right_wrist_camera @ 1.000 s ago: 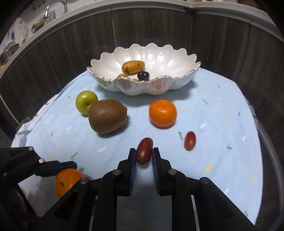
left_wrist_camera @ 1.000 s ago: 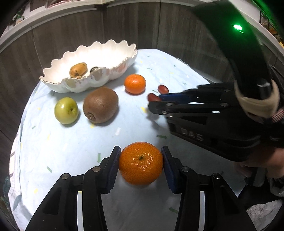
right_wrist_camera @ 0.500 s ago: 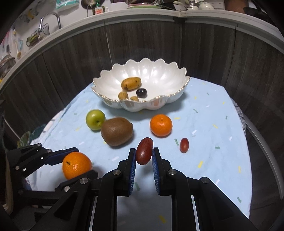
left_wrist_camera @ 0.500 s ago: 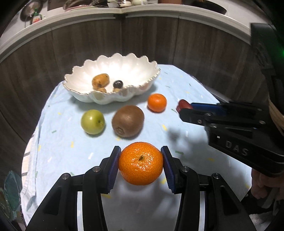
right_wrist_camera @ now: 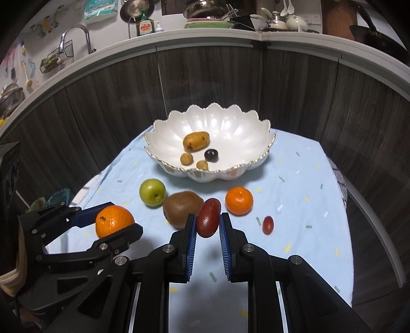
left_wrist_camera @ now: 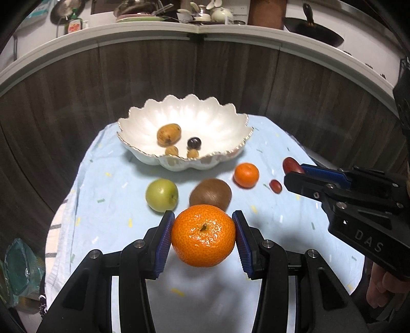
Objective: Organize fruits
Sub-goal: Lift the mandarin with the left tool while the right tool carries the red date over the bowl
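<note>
The left tool [left_wrist_camera: 203, 240], black with blue ribbed pads, is clamped on a large round orange mandarin [left_wrist_camera: 203, 235], holding it clear of the pale blue, confetti-flecked cloth [left_wrist_camera: 110, 189] that covers the surface. The right tool [right_wrist_camera: 207, 229], of the same make, is closed on a dark red oblong fruit [right_wrist_camera: 208, 217], pinched upright between its pads and likewise lifted off the cloth.

Seen from the right wrist, the left tool sits at nine o'clock with its mandarin showing between the fingers. From the left wrist, the right tool reaches in from three o'clock, a person's fingers [left_wrist_camera: 384, 287] visible beneath its body.

At twelve o'clock on the cloth stands a white scalloped ceramic bowl with a gilt rim [right_wrist_camera: 261, 133]. Inside it lie a yellow-brown oval fruit [right_wrist_camera: 196, 140], two small tan round fruits [right_wrist_camera: 186, 158] just beside it, and a small dark purple round fruit [right_wrist_camera: 211, 154].

Still on the cloth in front of the bowl: a green apple [right_wrist_camera: 152, 192] at ten o'clock, a brown fuzzy kiwi [right_wrist_camera: 182, 208] just beside it, a smaller orange mandarin [right_wrist_camera: 239, 200] at one o'clock of the right tool, and a small dark red oval fruit [right_wrist_camera: 268, 225] at three o'clock, apart from the rest.

Behind the surface runs a dark wood-grain wall [right_wrist_camera: 102, 102] topped by a white ledge [right_wrist_camera: 205, 35] crowded with kitchenware, a dish-soap bottle [right_wrist_camera: 145, 24] and a tap [right_wrist_camera: 82, 35].
</note>
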`<state>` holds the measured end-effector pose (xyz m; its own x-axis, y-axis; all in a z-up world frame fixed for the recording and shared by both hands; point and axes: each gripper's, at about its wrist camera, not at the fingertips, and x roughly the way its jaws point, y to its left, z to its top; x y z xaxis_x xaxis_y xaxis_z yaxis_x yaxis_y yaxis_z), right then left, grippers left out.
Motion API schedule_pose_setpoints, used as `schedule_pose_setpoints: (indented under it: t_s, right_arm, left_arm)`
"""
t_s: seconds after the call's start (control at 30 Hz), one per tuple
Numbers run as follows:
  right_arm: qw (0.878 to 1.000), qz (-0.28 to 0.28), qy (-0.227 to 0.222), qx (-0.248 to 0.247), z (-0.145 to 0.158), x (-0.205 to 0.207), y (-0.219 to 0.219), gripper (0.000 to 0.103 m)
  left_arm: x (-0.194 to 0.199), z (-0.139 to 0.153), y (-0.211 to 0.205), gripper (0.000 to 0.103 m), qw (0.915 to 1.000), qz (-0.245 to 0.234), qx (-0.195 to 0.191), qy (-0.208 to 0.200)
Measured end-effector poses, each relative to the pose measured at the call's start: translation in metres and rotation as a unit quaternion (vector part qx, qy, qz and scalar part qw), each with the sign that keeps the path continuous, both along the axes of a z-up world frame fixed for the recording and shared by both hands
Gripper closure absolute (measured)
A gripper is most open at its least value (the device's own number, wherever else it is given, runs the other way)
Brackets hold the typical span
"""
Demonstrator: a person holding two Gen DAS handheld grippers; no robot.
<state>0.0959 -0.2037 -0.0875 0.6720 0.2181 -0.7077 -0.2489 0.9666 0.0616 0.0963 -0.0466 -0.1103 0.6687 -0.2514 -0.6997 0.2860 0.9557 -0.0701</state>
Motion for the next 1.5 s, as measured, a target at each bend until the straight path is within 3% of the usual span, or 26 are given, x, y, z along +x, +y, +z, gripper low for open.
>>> schedule_pose_setpoints:
  t_s: [0.5, 1.0, 1.5]
  right_arm:
    - [0.999, 0.004, -0.032, 0.000, 0.032, 0.012, 0.017, 0.083]
    - [0.999, -0.016, -0.049, 0.009, 0.050, 0.042, 0.015, 0.083]
    - [0.998, -0.029, -0.053, 0.017, 0.062, 0.075, 0.011, 0.083]
  left_arm:
    - [0.029, 0.033, 0.023, 0.058, 0.9987, 0.038, -0.016, -0.030]
    - [0.068, 0.062, 0.026, 0.057, 0.9974, 0.045, -0.012, -0.055]
    - [0.101, 0.074, 0.023, 0.057, 0.9979, 0.041, -0.011, -0.048]
